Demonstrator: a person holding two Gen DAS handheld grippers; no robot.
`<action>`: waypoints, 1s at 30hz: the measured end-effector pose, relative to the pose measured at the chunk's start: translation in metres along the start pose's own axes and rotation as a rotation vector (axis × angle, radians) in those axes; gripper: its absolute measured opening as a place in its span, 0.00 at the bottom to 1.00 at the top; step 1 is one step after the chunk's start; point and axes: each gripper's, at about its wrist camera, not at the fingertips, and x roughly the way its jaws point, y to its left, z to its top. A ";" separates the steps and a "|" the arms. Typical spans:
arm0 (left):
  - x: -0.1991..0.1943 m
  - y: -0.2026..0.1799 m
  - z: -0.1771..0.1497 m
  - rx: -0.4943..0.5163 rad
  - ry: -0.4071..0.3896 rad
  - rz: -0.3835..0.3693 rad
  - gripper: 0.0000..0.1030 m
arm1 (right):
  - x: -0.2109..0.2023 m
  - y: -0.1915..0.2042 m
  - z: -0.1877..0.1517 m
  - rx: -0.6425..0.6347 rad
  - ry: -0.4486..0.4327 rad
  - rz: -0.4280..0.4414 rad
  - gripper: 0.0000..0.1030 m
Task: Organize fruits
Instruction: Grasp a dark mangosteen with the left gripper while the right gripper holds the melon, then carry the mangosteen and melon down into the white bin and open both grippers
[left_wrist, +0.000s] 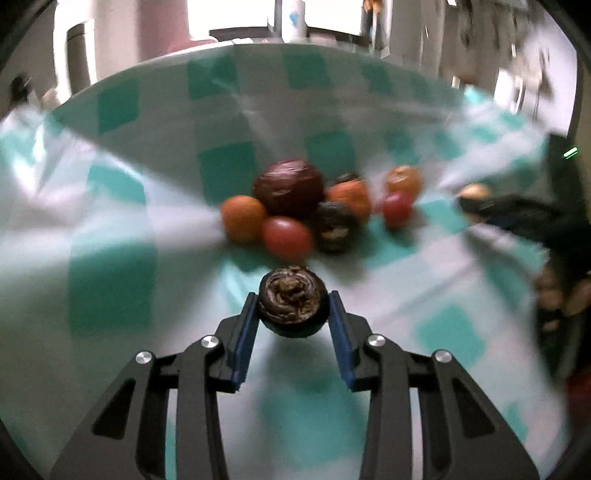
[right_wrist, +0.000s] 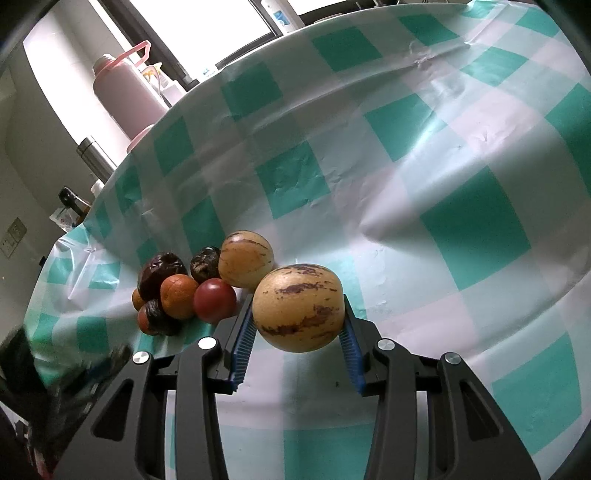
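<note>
Two claws, each w/ a fruit in it. The left claw (left_wrist: 293, 314) is clamped on a small dark wrinkled round fruit with a brown dried top (left_wrist: 293, 304), blue pads (left_wrist: 243, 343) pressing its sides, top facing the cam. It hangs just above the green-and-white checked plastic tablecloth (left_wrist: 110, 236) on the table, near the front edge of the fruit pile and apart from it; view is motion-blurred. The pile holds a big dark purple wrinkled fruit (left_wrist: 289, 186), a round orange fruit (left_wrist: 242, 218), a smooth red tomato-like fruit (left_wrist: 286, 238) and another dark shrivelled fruit (left_wrist: 334, 225), all touching. Prob held low and level so it can be set down among its kind w/o rolling.

The right claw (right_wrist: 298, 328) grips a large pale yellow round melon with purple streaks (right_wrist: 300, 308) across its widest part, pads spread wide, fingers pointing fwd and roughly parallel to the cloth. A second yellow streaked melon (right_wrist: 245, 258) sits just behind it, beside the pile's red fruit. Can't tell if the held melon rests on the cloth or is just off it. Likely the two melons are being paired at the pile's right side, i.e. sorted by type. A pink bottle with a loop handle (right_wrist: 127, 92) stands beyond the far table edge.
</note>
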 end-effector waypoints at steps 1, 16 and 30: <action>-0.005 -0.008 -0.005 -0.024 -0.013 -0.014 0.37 | 0.000 0.000 0.000 0.000 0.000 0.000 0.41; -0.013 -0.039 -0.018 -0.241 -0.105 -0.184 0.37 | 0.001 0.000 -0.001 0.000 0.000 0.001 0.41; -0.011 -0.012 -0.018 -0.383 -0.165 -0.260 0.37 | -0.001 -0.001 -0.001 0.015 -0.011 -0.001 0.41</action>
